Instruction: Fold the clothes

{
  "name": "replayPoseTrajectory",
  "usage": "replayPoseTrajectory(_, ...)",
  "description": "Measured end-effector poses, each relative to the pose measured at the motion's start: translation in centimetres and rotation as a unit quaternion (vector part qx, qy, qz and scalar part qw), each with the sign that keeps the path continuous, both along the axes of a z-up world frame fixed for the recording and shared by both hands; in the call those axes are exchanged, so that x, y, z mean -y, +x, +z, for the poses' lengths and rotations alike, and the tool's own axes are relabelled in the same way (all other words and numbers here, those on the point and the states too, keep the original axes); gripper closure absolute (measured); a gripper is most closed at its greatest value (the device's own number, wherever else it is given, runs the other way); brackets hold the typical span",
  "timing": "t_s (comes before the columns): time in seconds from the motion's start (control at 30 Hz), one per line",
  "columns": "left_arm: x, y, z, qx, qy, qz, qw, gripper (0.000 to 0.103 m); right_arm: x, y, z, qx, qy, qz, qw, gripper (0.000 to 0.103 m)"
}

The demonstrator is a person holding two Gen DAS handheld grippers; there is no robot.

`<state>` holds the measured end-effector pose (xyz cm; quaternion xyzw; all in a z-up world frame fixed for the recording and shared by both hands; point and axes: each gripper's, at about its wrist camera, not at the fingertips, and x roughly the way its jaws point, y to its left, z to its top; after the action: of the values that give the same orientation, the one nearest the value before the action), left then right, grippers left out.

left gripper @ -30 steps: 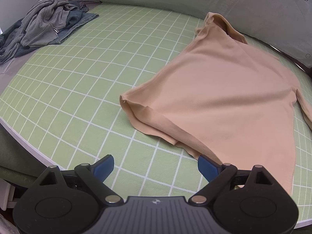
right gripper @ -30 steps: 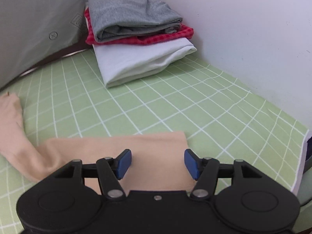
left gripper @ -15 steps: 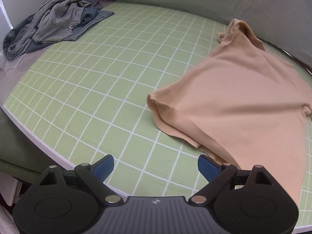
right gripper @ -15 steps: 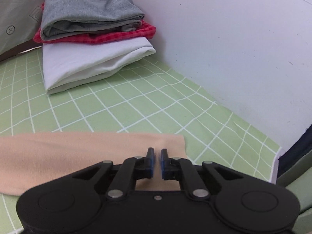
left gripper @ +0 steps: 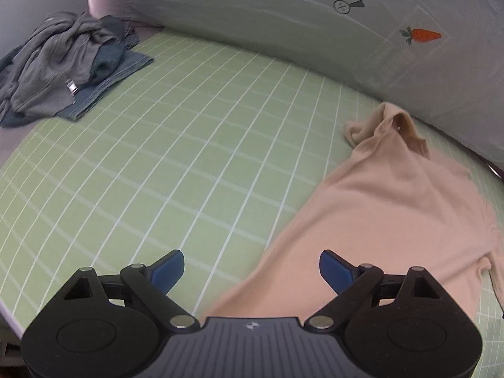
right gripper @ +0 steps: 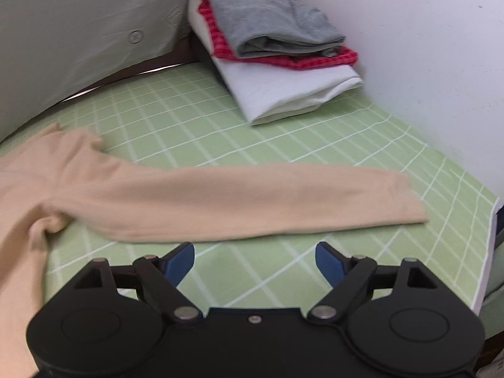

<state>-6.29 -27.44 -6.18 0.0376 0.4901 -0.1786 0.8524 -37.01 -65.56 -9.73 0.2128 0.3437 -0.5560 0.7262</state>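
Note:
A peach long-sleeved top (left gripper: 387,217) lies spread on the green checked mat (left gripper: 195,163), collar toward the back. My left gripper (left gripper: 252,271) is open and empty, hovering over the top's lower left edge. In the right wrist view the top's sleeve (right gripper: 239,201) lies stretched flat to the right across the mat (right gripper: 315,138). My right gripper (right gripper: 253,263) is open and empty just in front of the sleeve, apart from it.
A heap of unfolded grey and blue clothes (left gripper: 66,66) lies at the mat's far left corner. A stack of folded clothes (right gripper: 277,60), grey on red on white, sits at the back right by the white wall (right gripper: 425,47). A padded grey headboard (left gripper: 315,15) runs along the back.
My right gripper, shut on the sleeve end half a second ago, has opened and drawn back, leaving the sleeve flat. My left gripper has moved in over the top's lower edge, still open.

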Motion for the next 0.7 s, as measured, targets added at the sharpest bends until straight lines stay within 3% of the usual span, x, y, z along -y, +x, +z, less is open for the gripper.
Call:
replayPoseTrajectory(0.13,5.0,3.8,0.2,0.024,-0.018,-0.042,0.9987,0.010,-1.0,4.1,-0.2,0.003,0.010,0.035,0.999,0.018)
replayPoseTrajectory(0.37,14.0,8.2,0.5,0.024,-0.055,-0.126,0.9902,0.010,0.0,10.7,0.0,0.046,0.041,0.079,0.995,0.018)
replayPoseTrajectory(0.47,17.5,8.8,0.0,0.052,-0.037,-0.175,0.9825,0.010,0.2,12.9,0.1,0.031,0.038,0.080,0.996,0.018)
replayPoseTrajectory(0.57,19.2,9.5,-0.8,0.062,-0.025,-0.181,0.9813,0.013,0.6,13.9,-0.4,0.018,0.039,0.073,0.996,0.019)
replayPoseTrajectory(0.67,18.4,10.7,-1.8,0.040,-0.046,-0.144,0.9877,0.045,0.6,14.0,-0.6,0.011,0.041,0.072,0.997,0.020)
replayPoseTrajectory(0.7,17.8,11.2,-2.2,0.030,-0.055,-0.129,0.9897,0.061,0.5,14.0,-0.7,0.007,0.039,0.072,0.997,0.020)
